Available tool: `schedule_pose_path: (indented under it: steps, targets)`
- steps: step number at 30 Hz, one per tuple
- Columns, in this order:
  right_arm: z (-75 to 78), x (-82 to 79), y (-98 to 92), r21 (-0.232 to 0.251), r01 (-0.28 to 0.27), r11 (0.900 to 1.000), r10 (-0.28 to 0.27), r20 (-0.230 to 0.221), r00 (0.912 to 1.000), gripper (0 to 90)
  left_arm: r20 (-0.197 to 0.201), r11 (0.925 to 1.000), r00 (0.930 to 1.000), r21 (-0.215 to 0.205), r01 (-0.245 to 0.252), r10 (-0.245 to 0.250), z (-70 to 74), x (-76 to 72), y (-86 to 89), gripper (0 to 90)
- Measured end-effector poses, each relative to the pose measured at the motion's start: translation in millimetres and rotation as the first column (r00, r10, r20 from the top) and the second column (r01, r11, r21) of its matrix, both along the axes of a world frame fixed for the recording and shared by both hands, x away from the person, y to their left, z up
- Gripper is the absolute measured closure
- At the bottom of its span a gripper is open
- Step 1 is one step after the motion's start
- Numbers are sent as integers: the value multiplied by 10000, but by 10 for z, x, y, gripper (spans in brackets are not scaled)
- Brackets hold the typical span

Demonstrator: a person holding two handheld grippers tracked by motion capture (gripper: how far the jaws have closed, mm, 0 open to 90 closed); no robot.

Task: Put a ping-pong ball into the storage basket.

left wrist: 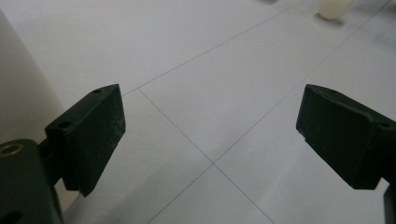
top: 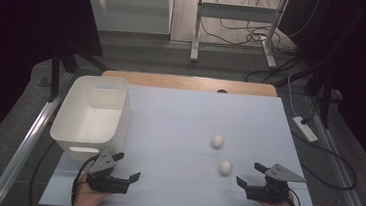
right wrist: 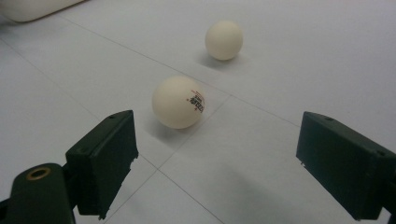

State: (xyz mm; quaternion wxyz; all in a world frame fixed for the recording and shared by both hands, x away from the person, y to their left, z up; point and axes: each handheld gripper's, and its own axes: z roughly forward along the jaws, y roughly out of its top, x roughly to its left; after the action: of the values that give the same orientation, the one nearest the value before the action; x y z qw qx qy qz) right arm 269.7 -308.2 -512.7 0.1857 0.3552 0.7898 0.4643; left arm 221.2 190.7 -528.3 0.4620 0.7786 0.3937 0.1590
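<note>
Two white table-tennis balls lie on the pale blue table top, the farther ball [top: 217, 140] [right wrist: 224, 39] and the nearer ball [top: 225, 167] [right wrist: 179, 101], which carries small red and black print. My right gripper [top: 248, 173] [right wrist: 217, 149] is held low just right of the nearer ball, open, with the ball a little ahead of its jaws and untouched. My left gripper [top: 126, 166] [left wrist: 210, 126] is near the front left, open over bare table. One ball [left wrist: 334, 7] lies far off in the left gripper view.
A white plastic bin [top: 92, 117] [left wrist: 23, 93] [right wrist: 32, 9] stands at the table's left, just behind my left gripper. The table top [top: 194, 119] has thin seam lines. A wooden edge [top: 188, 82] runs along the back, with floor cables beyond.
</note>
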Motion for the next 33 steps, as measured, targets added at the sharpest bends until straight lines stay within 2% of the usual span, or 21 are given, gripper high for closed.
schedule_pose_path:
  steps: [6,15,24,33]
  targets:
    - [-10,22,6,-9,-10,10000,10,-37,10000,123,-31,9998,9999,-137,-123,123,18,12,-11,93]
    - [-42,70,13,0,-135,9999,135,-147,9998,124,-105,9998,9999,-111,-133,132,33,34,-24,93]
    - [-37,78,18,-70,-174,9998,173,-176,9997,128,71,9997,9997,-77,-249,249,42,1,34,94]
    - [-16,73,14,81,-159,9998,160,-118,9998,131,133,9999,9998,15,-156,155,74,-18,-46,94]
